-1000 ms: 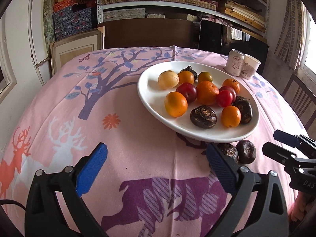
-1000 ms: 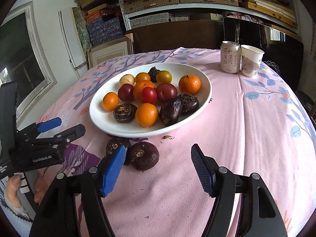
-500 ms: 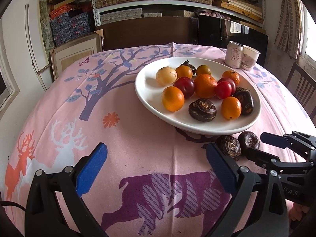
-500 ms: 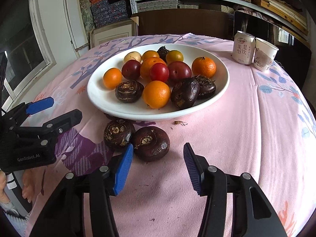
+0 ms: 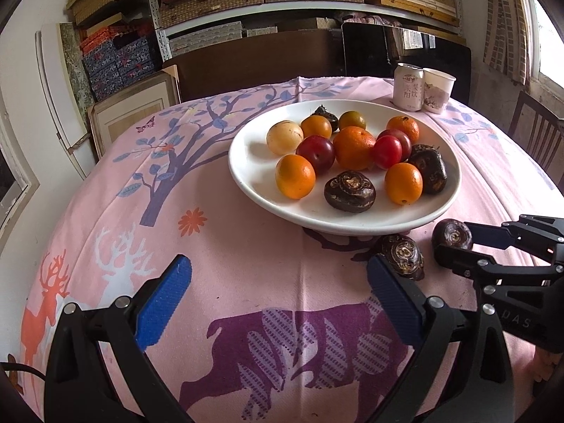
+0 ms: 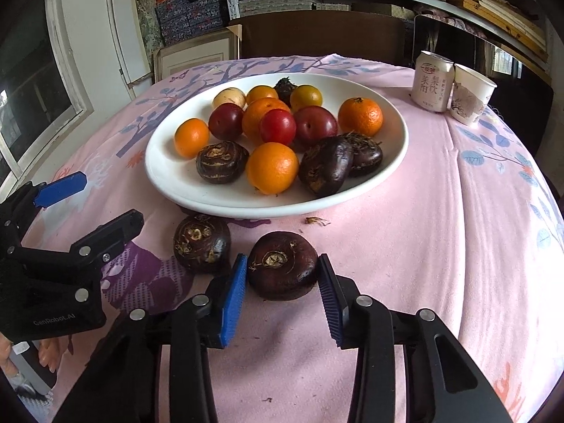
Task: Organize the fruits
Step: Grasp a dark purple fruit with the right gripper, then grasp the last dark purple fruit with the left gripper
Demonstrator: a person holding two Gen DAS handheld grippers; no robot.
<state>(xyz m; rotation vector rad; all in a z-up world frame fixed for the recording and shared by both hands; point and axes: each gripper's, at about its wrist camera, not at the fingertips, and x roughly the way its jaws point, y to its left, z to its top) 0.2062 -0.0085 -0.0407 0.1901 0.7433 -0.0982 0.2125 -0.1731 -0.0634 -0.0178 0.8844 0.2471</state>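
Note:
A white plate [image 6: 169, 172] [image 5: 246, 162] holds oranges, red plums, a pale yellow fruit and dark water chestnuts. Two dark water chestnuts lie on the pink cloth in front of it. My right gripper [image 6: 282, 275] has its blue pads on both sides of the right chestnut [image 6: 282, 269], touching or nearly touching it; the chestnut rests on the cloth. The left chestnut [image 6: 201, 243] [image 5: 402, 255] lies beside it. My left gripper [image 5: 278, 289] is open and empty above the cloth, left of the chestnuts. The right gripper [image 5: 458, 243] also shows in the left wrist view around the chestnut [image 5: 452, 234].
A drink can [image 6: 433, 81] and a paper cup [image 6: 470, 95] stand at the table's far right. The round table's cloth falls away at the edges. Shelves with boxes stand behind. A wooden chair [image 5: 535, 130] is at the right.
My right gripper moved forward and down around the right chestnut, and its jaws narrowed on it. The left gripper stayed open and drifted slightly toward the plate.

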